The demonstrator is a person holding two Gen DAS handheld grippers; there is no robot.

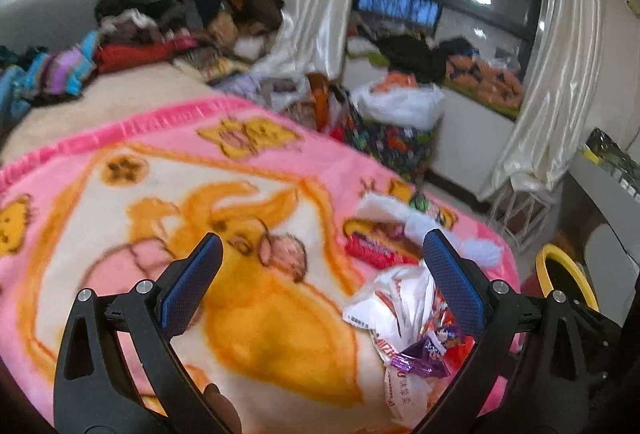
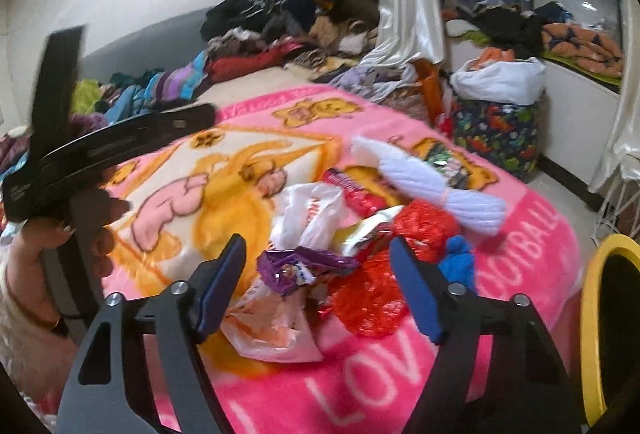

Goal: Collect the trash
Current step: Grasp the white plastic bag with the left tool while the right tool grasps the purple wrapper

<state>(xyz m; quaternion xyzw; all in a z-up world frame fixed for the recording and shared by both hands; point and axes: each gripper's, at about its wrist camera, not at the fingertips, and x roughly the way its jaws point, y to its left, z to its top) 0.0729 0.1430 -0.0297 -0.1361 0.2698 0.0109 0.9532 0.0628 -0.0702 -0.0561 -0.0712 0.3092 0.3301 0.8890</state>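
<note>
On the bed's pink fleece blanket (image 2: 520, 234), wrappers lie near its right edge. My right tool (image 2: 318, 262), half-wide and empty, should straddle the crinkled purple foil wrapper (image 2: 304, 266) alone. My left tool (image 1: 320, 260) hangs wide, empty.

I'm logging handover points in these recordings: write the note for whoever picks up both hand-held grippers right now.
Left hand-held gripper: open, empty, above the pink blanket, just left of the trash.
Right hand-held gripper: open, nothing gripped, aimed at the pile with the purple wrapper between its fingers but not pinched.
Trash: all loose on the blanket near the bed's end: white plastic bags, red mesh, red snack wrapper, and a white pleated piece.
Yellow-rimmed bin: beside the bed, on the right.
Done: nothing visibly collected yet.
Left: pick up each piece and drop it into the bin, probably the purple wrapper first.
</note>
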